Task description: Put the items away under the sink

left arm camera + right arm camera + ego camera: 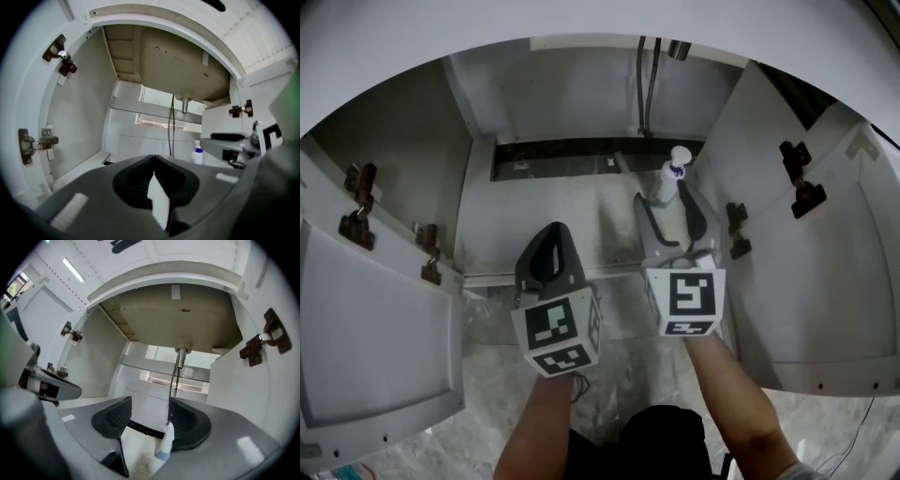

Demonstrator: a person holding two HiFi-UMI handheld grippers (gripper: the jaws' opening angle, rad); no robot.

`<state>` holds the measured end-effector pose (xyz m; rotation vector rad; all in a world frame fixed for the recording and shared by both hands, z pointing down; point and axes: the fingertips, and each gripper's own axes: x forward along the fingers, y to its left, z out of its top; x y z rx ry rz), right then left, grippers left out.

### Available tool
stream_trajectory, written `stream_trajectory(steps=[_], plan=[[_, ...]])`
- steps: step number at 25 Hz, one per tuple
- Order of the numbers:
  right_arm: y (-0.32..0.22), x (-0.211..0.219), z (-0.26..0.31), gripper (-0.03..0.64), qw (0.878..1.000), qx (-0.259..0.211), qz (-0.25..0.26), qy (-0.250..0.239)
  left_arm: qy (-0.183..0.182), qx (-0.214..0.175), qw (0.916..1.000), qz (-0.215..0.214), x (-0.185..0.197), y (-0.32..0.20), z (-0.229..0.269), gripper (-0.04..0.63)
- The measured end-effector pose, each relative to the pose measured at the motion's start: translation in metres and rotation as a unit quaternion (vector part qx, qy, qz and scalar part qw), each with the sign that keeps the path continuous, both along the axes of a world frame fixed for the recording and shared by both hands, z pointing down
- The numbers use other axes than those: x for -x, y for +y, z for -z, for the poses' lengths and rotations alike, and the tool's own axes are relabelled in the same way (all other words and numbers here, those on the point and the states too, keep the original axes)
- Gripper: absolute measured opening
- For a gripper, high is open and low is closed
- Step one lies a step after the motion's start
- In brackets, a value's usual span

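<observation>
White plastic with a blue collar, the bottle (673, 178) stands upright at the far right of the cabinet floor (562, 202). It looks light, stiff, smooth and easy to tip, so the body below the collar seems the safest hold. The right gripper (673, 223) has its fingers (112, 416) wide, with the bottle between them but not pressed. The left gripper (551, 255) has its 2 fingers together on nothing.

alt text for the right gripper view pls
The right gripper, jaws apart, points into an open under-sink cabinet, with the top of a small white bottle with a blue collar showing between the jaws, close to the right one. A drain pipe hangs from the sink basin above.
</observation>
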<state>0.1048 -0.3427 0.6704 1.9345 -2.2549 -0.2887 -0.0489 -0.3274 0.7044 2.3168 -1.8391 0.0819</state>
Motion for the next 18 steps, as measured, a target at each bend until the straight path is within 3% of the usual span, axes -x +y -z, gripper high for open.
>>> stream_trajectory(steps=[2, 5, 9, 12, 18], plan=[[0.012, 0.008, 0.001, 0.224, 1.000, 0.010, 0.006, -0.001, 0.016, -0.001, 0.9998, 0.010, 0.001, 0.009, 0.014, 0.012], [0.035, 0.013, -0.001, 0.150, 0.998, 0.062, 0.007, -0.026, 0.033, 0.013, 0.9991, 0.023, 0.004, 0.036, 0.031, 0.012], [0.065, 0.015, 0.026, 0.005, 0.992, 0.117, 0.010, -0.041, -0.015, 0.058, 0.9980, 0.017, -0.002, 0.078, 0.053, 0.012], [0.086, 0.019, 0.065, 0.000, 0.986, 0.153, 0.021, -0.067, -0.025, 0.077, 0.9967, 0.001, -0.003, 0.101, 0.097, 0.012], [0.135, 0.026, 0.163, 0.000, 0.975, 0.208, 0.044, -0.068, -0.041, 0.124, 0.9912, -0.023, 0.000, 0.143, 0.201, 0.012]])
